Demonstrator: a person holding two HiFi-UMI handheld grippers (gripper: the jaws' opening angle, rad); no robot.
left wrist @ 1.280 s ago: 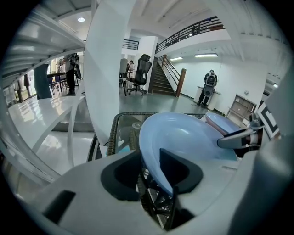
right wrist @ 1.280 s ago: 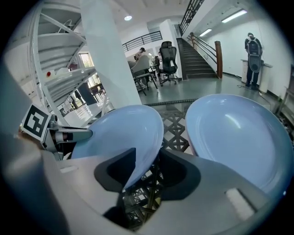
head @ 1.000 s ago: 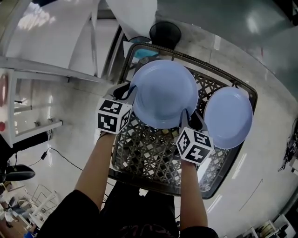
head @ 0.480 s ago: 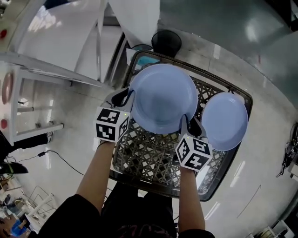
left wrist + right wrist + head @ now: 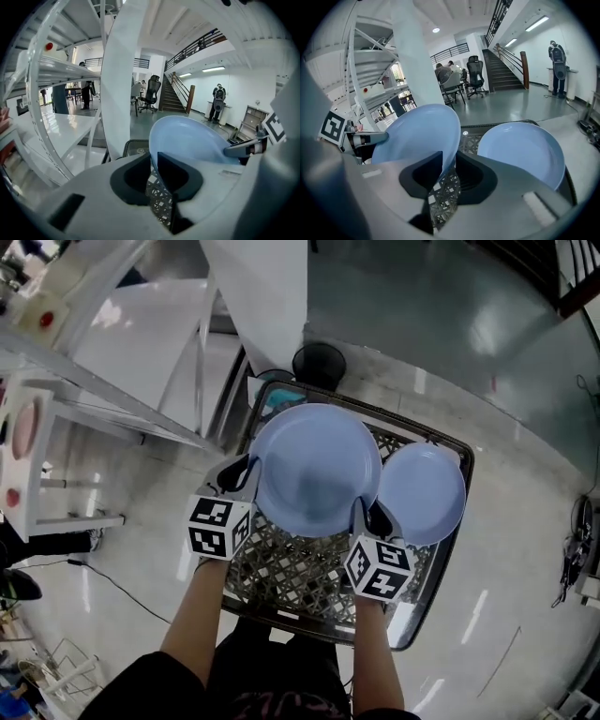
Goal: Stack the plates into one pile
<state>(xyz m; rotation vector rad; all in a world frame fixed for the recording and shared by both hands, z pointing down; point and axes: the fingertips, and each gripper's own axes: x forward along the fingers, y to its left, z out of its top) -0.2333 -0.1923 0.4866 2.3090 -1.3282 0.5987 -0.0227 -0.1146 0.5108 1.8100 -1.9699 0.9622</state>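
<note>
A large light-blue plate (image 5: pixel 314 470) hangs tilted above a black mesh basket (image 5: pixel 309 568). My left gripper (image 5: pixel 242 472) is shut on its left rim, and my right gripper (image 5: pixel 367 517) is shut on its near right rim. In the left gripper view the plate (image 5: pixel 192 140) runs between the jaws of the left gripper (image 5: pixel 153 173). The right gripper view shows the same plate (image 5: pixel 417 136) pinched by the right gripper (image 5: pixel 449 168). A second blue plate (image 5: pixel 422 493) (image 5: pixel 520 150) lies in the basket's right part, just beside the held one.
A white shelf frame (image 5: pixel 112 381) stands at the left and a white column (image 5: pixel 262 296) rises behind the basket. A round black stool (image 5: pixel 319 362) sits at the basket's far edge. A cable (image 5: pixel 103 568) trails over the glossy floor at the left.
The held plate has come closer to the second plate; their rims now meet in the head view. Both grippers keep their hold. The whole scene looks smaller and lower in view.
</note>
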